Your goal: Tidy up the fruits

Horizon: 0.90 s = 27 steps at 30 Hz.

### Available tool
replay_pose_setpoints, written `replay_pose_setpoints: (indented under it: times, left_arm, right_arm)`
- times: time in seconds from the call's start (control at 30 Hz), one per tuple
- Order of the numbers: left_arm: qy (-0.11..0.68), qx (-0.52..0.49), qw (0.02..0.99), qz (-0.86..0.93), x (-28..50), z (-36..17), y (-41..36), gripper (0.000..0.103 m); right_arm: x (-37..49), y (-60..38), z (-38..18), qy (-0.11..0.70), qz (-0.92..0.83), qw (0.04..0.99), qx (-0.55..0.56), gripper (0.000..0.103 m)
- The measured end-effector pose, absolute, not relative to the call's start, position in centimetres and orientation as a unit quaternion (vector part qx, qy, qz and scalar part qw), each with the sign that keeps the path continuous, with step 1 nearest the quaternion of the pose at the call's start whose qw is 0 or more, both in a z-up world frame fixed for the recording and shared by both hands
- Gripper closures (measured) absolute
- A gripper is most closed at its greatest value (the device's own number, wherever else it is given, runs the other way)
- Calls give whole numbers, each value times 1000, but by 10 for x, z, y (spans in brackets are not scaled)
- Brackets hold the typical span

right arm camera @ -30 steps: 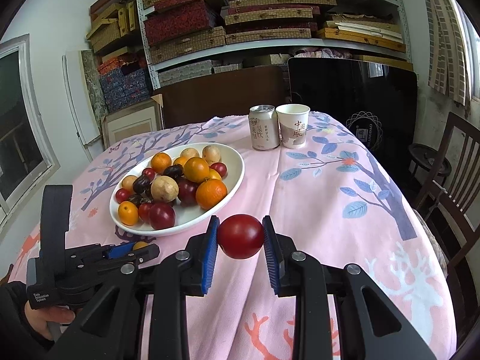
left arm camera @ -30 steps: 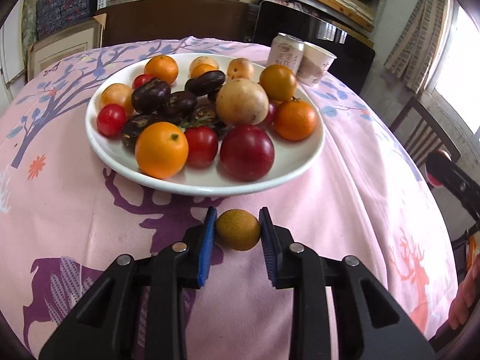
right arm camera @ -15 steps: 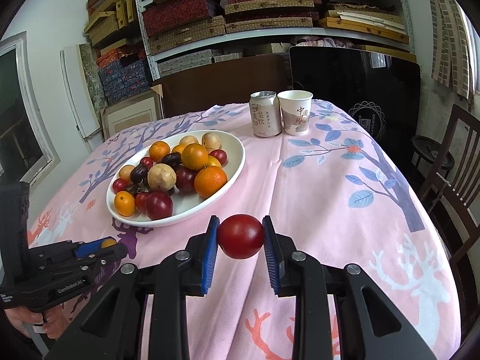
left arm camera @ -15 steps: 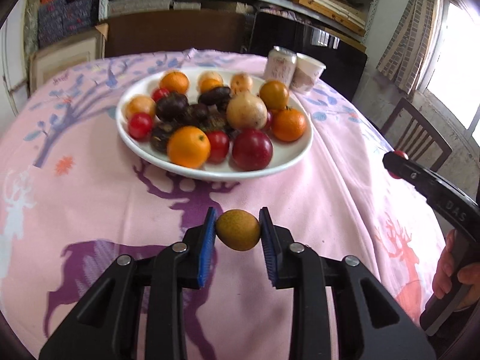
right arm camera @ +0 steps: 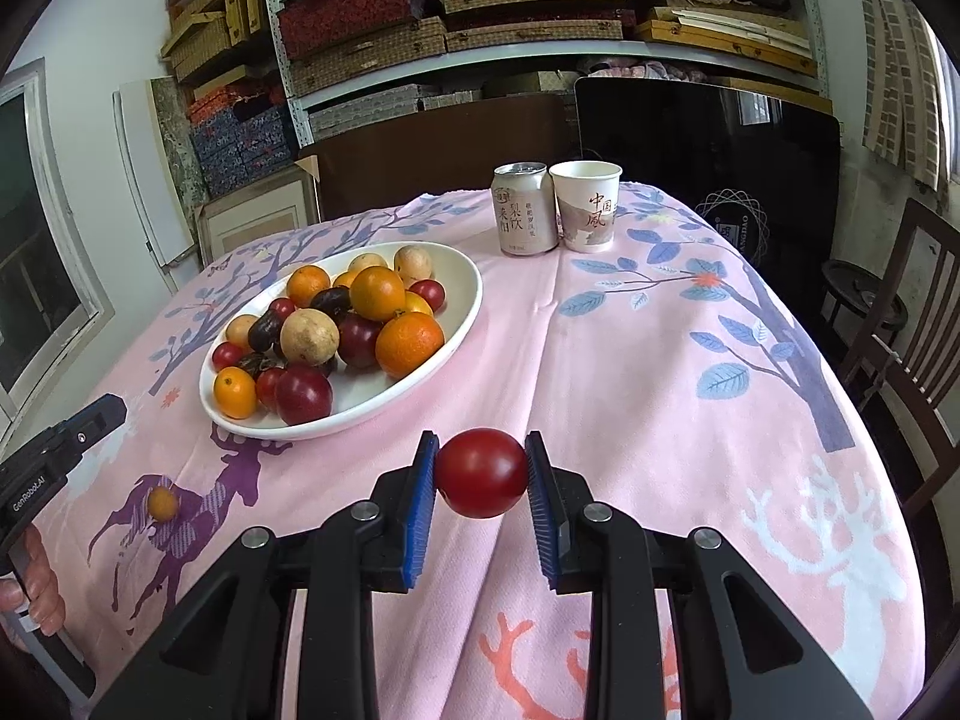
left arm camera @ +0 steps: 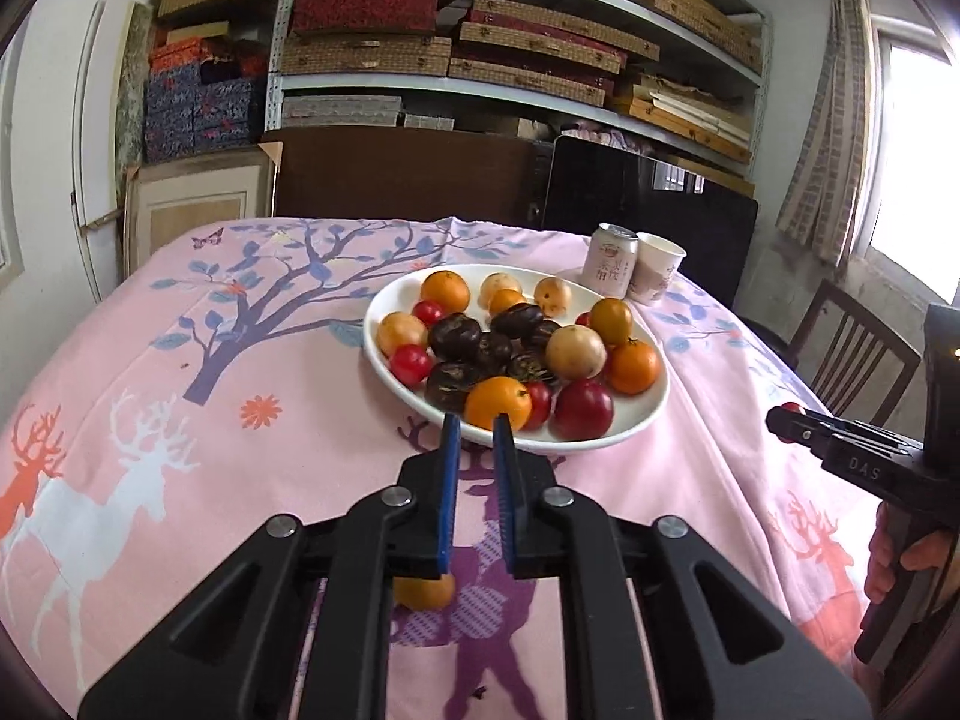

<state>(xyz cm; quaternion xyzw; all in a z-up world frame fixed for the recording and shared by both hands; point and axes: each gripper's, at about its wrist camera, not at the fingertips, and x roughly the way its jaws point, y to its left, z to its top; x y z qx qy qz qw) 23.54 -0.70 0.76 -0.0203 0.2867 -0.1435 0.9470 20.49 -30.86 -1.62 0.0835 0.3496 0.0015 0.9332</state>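
Observation:
A white plate (left arm camera: 654, 417) (right arm camera: 468, 306) holds several oranges, red fruits, dark fruits and pale round fruits. My left gripper (left arm camera: 476, 427) is empty above the cloth near the plate's front rim, its jaws a narrow gap apart. A small yellow-orange fruit (left arm camera: 423, 593) (right arm camera: 162, 504) lies on the tablecloth below it, partly hidden by the fingers. My right gripper (right arm camera: 480, 456) is shut on a red fruit (right arm camera: 482, 472) and holds it above the cloth, right of the plate. It also shows at the right of the left wrist view (left arm camera: 792, 417).
A drink can (right arm camera: 524, 210) (left arm camera: 609, 259) and a paper cup (right arm camera: 587, 205) (left arm camera: 657, 267) stand behind the plate. The round table has a pink patterned cloth (right arm camera: 660, 360). Wooden chairs (right arm camera: 900, 348) stand at the right. Shelves of boxes (right arm camera: 480, 18) fill the back wall.
My left gripper let go of the small yellow-orange fruit, which now lies on the cloth, and rose and drew back empty. The right gripper still holds the red fruit.

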Motion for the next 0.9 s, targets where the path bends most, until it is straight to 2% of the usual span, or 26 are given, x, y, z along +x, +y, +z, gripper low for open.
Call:
replay_pose_setpoints:
  times: [0.03,0.07,0.1,0.27,0.4,0.63,0.7,0.73,0.77,0.9]
  left_arm:
    - [295,-27,945,-137,235,6,1,60]
    - [306,-37,942,-132,236,3,6,20]
    - [319,-54,938,-129,236,0,14,9]
    - [391,-59,913,-100,211,-23,23,11]
    - [418,1,901,-115,191,-43,3,11]
    - [403,29,914,-37,188,-43,5,11]
    - [421,41,905,-32,196,-49,2,11]
    - [429,47,902,-30,200,-52,0,14]
    - [430,54,901,-32,200,-53,-2,25]
    - [410,82,907,-45,194,-49,-14,31]
  right_arm:
    - [204,-309,-16,347,-2,934,81,73]
    - [203,-310,-15,346,-4,935,80,73]
    - [203,-310,-15,346,-6,935,79,72]
    - [204,-310,-16,349,-9,934,76,72]
    - [206,-305,-21,358,-9,932,65,72]
    - [208,-293,-26,371,17,927,47,72]
    - [209,-290,-28,378,27,924,49,72]
    - [209,-288,-28,380,32,923,49,72]
    - [208,-286,-27,381,35,923,48,72]
    - [203,-281,-26,383,39,922,41,72]
